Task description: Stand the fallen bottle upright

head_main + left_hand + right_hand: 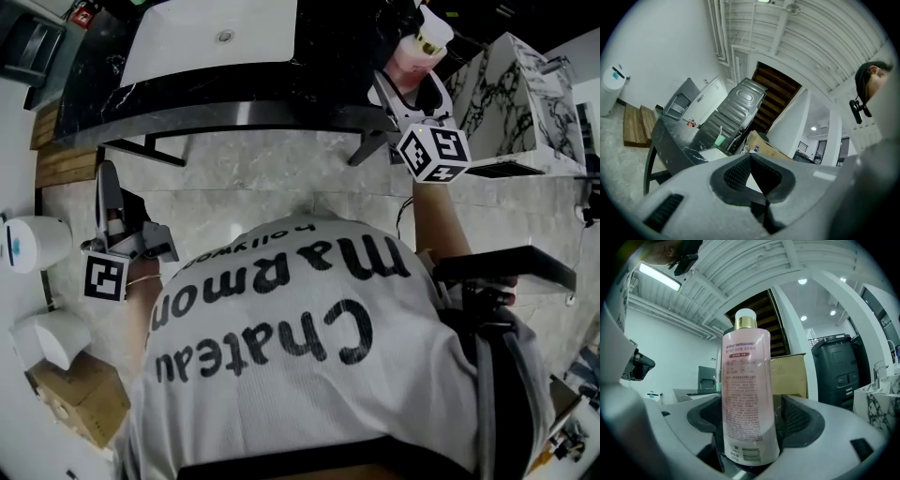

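Upper right of the head view, right gripper point(411, 80) clamped round pink bottle point(746, 394), lower left, left gripper point(751, 158) jaws pressed together, empty

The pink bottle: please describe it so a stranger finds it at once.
Find the dark marble counter, then its right end, where the right gripper is. Between its jaws is the bottle: pale pink body, gold collar, white cap.

Pink bottle point(747, 394) — black, white-veined counter point(94, 58)
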A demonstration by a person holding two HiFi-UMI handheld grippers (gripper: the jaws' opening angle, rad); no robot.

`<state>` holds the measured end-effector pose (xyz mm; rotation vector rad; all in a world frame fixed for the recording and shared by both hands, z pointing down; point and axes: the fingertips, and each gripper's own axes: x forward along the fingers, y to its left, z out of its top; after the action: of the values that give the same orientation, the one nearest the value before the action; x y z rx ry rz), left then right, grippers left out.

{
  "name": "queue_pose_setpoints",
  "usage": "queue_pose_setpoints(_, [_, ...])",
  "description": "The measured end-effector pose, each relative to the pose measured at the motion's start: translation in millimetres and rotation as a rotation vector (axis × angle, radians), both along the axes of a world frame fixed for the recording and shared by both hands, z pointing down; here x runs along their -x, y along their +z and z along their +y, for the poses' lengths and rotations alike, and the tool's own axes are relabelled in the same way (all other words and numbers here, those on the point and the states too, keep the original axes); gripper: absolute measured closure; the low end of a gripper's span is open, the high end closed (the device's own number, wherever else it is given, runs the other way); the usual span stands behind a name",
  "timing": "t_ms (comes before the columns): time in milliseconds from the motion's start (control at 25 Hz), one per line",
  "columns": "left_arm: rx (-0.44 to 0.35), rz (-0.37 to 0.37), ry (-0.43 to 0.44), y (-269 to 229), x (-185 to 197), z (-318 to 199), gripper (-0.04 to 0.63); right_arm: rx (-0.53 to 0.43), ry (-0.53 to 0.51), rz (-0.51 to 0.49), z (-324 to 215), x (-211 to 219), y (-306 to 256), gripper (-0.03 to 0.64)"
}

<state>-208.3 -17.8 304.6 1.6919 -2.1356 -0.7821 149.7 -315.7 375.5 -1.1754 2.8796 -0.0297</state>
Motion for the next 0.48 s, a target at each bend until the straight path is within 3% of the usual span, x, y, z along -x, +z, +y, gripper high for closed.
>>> queue_pose_setpoints(320, [-0.023,0.01,0.021,-7,31,25,0.581,-0.01,0.113,0.026,22,-16,-21,0.29])
queue_pose_setpoints(480, [-0.038,0.007,0.026,-12,54,47,0.581,0.02,0.174,-0.016,51,-25,-28,0.291])
